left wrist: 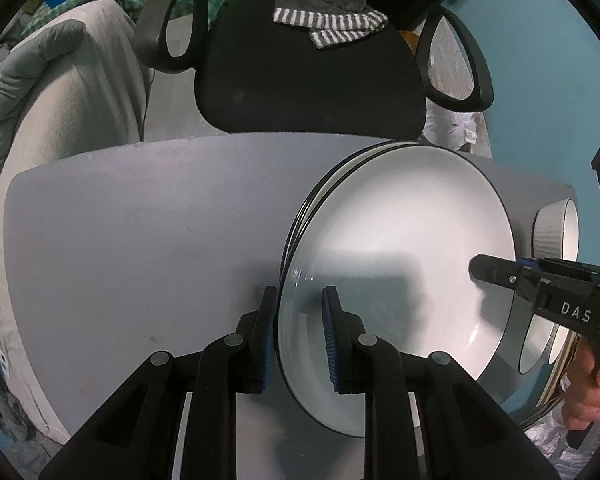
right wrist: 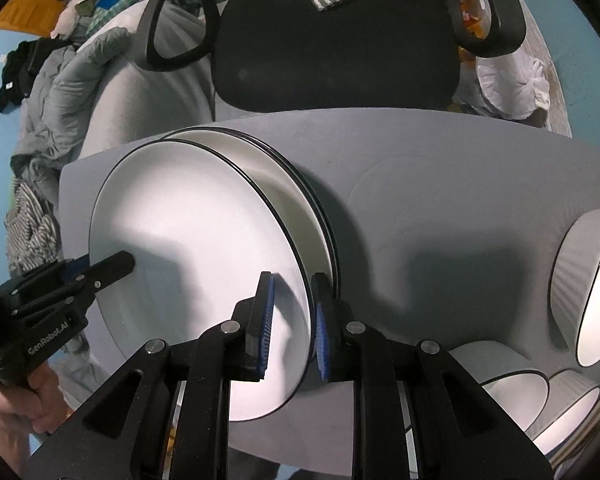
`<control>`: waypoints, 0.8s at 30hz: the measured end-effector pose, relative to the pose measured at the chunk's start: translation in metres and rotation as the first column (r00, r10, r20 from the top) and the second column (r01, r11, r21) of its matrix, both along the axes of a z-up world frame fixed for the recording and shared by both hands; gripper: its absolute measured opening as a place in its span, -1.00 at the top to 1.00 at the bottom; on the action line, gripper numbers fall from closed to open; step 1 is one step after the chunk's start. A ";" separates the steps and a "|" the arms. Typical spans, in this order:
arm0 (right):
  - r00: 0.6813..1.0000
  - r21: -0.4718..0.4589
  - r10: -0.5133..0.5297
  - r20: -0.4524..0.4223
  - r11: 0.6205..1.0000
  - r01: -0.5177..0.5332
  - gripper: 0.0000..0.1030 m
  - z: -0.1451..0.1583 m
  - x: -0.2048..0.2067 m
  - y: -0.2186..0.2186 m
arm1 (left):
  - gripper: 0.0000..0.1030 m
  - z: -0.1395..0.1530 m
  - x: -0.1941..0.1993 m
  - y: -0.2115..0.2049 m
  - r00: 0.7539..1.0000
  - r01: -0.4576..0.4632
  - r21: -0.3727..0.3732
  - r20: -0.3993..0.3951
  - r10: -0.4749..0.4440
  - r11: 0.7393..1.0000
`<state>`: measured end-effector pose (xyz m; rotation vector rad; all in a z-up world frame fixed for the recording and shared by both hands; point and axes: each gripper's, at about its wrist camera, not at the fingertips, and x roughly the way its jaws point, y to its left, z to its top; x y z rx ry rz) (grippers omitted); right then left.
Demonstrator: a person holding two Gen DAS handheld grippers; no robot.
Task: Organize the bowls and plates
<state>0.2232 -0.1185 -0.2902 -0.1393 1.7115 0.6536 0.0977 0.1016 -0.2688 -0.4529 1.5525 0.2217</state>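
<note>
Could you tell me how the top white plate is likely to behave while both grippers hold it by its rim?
The top plate looks glazed and glossy, so its rim may slip between the left gripper and right gripper. It seems rigid and probably breakable. Held tilted above the plate stack, it could clink against it.

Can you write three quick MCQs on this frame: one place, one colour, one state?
1. Where do the bowls stand relative to the plate stack in the right wrist view?
A. To its right
B. On top of it
C. To its left

2. What colour is the rim line on the top plate?
A. Gold
B. Black
C. Red

3. How is the top plate held?
A. By the left gripper alone
B. By neither gripper
C. By both, the right gripper on the opposite edge

Key: 1 A, the bowls sit at the right edge of the table; 2 B, a thin dark line circles the white plate; 3 C, each gripper's pads straddle its rim.
</note>
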 end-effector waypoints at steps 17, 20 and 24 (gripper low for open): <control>0.998 -0.034 0.012 -0.064 0.999 -0.014 0.00 0.006 0.006 0.013 | 0.27 0.010 0.004 -0.010 0.999 0.030 0.032 0.014 -0.030 0.999; 0.998 -0.042 0.024 -0.058 0.999 -0.026 -0.01 0.008 0.005 0.014 | 0.27 0.013 0.002 -0.010 1.000 0.025 0.029 0.018 -0.025 0.999; 0.998 -0.053 0.028 -0.050 0.998 -0.031 -0.04 0.010 0.003 0.015 | 0.27 0.018 -0.002 -0.011 0.999 0.019 0.029 0.026 -0.020 0.999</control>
